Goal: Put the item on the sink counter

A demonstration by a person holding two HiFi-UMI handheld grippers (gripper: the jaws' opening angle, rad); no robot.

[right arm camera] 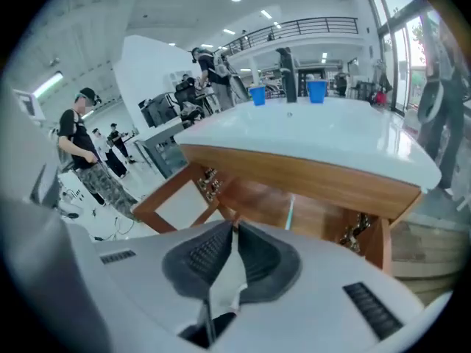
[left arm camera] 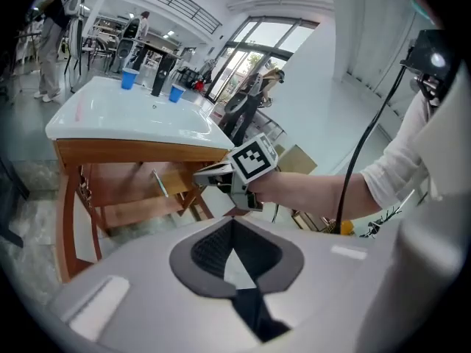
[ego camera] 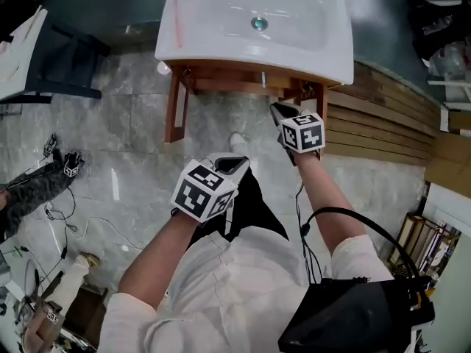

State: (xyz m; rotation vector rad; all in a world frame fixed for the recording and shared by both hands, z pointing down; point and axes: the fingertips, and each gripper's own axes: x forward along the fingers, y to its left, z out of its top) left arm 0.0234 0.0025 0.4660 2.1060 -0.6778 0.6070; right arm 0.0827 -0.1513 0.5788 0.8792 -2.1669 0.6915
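Note:
The white sink counter (ego camera: pixel 193 35) on its wooden frame (ego camera: pixel 176 101) stands ahead of me. Two blue cups (right arm camera: pixel 257 95) and a dark faucet (right arm camera: pixel 285 65) are at its back. A thin pink stick (ego camera: pixel 176 22) lies on its left side. Under the basin a thin pale stick (right arm camera: pixel 291 213) shows against the wood. My right gripper (ego camera: pixel 278 110) is just below the counter's front edge, jaws shut with nothing visible between them. My left gripper (ego camera: pixel 239 162) hangs lower and further back, over the floor, also shut and empty. From the left gripper view the right gripper (left arm camera: pixel 210 175) points at the frame.
A dark bench (ego camera: pixel 66 65) stands left of the sink. Wooden planks (ego camera: pixel 383 116) lie on the floor to the right. Cables and gear (ego camera: pixel 59 190) are on the tiled floor at left. A black bag (ego camera: pixel 353 315) hangs at my right side. People stand in the background.

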